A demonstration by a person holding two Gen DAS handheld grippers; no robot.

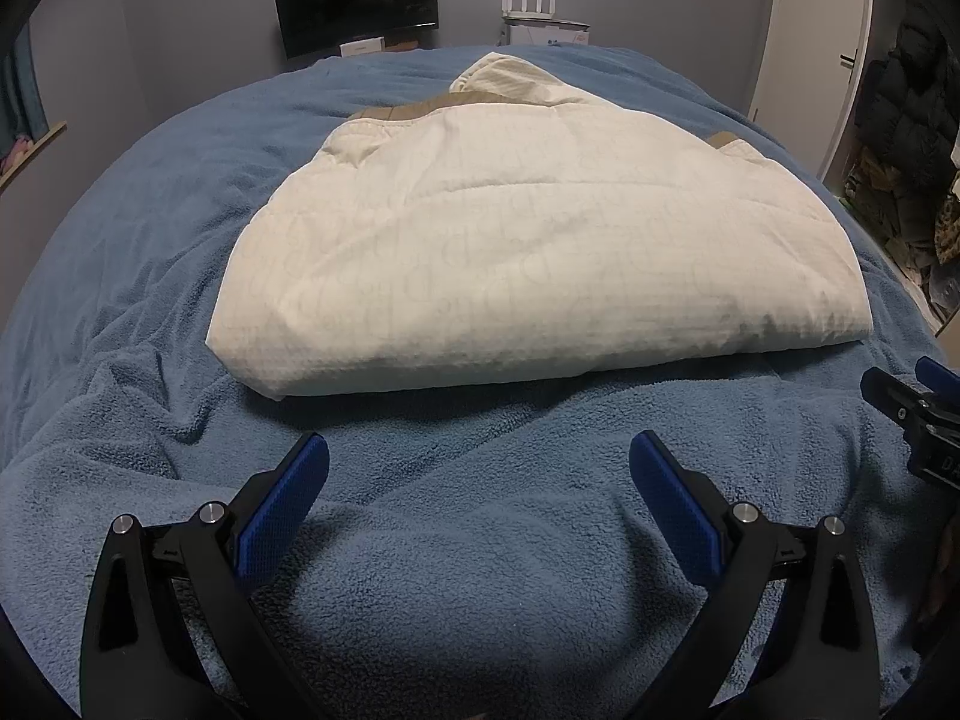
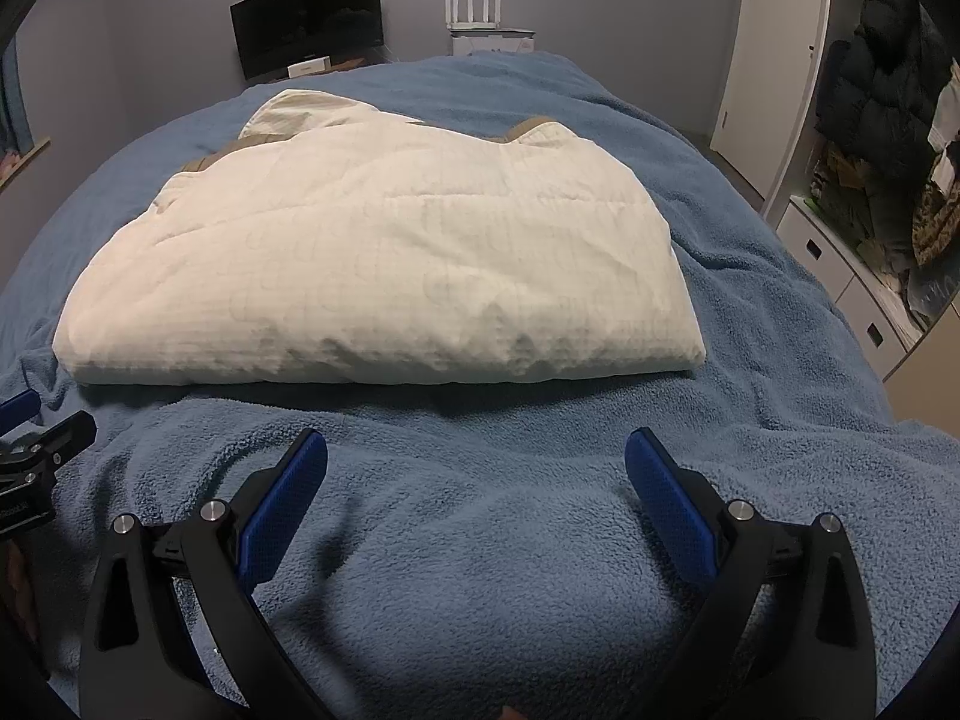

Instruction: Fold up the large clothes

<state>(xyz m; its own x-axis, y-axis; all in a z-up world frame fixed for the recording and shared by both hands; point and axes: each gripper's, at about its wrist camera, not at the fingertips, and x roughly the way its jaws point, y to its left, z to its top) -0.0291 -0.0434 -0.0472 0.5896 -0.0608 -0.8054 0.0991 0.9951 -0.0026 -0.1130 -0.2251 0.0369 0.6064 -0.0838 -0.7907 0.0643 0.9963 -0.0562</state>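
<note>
Left wrist: left gripper spread wide, empty; folded cream jacket ahead on blue blanket, apart. Right wrist: right gripper wide, empty; jacket ahead-left, monitor behind bed.

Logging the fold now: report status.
Left gripper and right gripper open, empty, short of the garment. Cream jacket folded on blue blanket. Nothing in the way.
</note>
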